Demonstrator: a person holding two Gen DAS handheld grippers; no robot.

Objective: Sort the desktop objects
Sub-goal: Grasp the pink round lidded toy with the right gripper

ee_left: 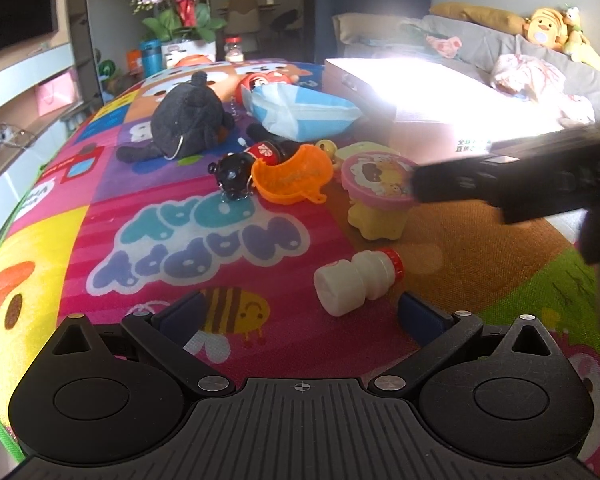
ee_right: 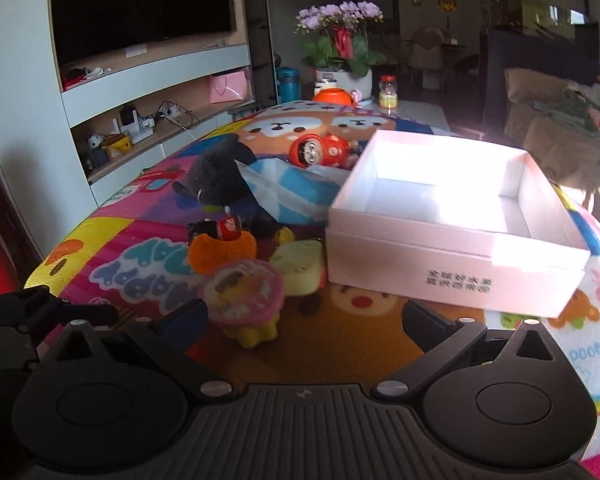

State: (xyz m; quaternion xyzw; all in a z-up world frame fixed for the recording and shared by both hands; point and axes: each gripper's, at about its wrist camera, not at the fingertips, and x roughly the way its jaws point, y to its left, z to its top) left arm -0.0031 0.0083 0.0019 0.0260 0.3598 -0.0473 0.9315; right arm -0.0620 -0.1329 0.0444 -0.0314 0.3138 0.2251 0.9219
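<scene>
A small white bottle with a red cap point(ee_left: 358, 280) lies on its side on the colourful mat, just ahead of my open, empty left gripper point(ee_left: 300, 316). A yellow toy with a round pink lid point(ee_left: 378, 196) stands beyond it; in the right wrist view point(ee_right: 246, 302) it sits just ahead of the left finger of my open, empty right gripper point(ee_right: 304, 320). An orange toy scoop point(ee_left: 292, 178), a black toy figure point(ee_left: 232, 174), a black plush point(ee_left: 192, 124) and a blue-white tissue pack point(ee_left: 300, 110) lie behind. An empty open pink box point(ee_right: 452, 248) stands to the right.
A red doll point(ee_right: 320, 150) lies behind the tissue pack. A yellow soft block point(ee_right: 300, 266) rests beside the box. The right gripper's body point(ee_left: 520, 176) reaches in from the right in the left wrist view. Flowers point(ee_right: 340, 40), a jar and a sofa are beyond the table.
</scene>
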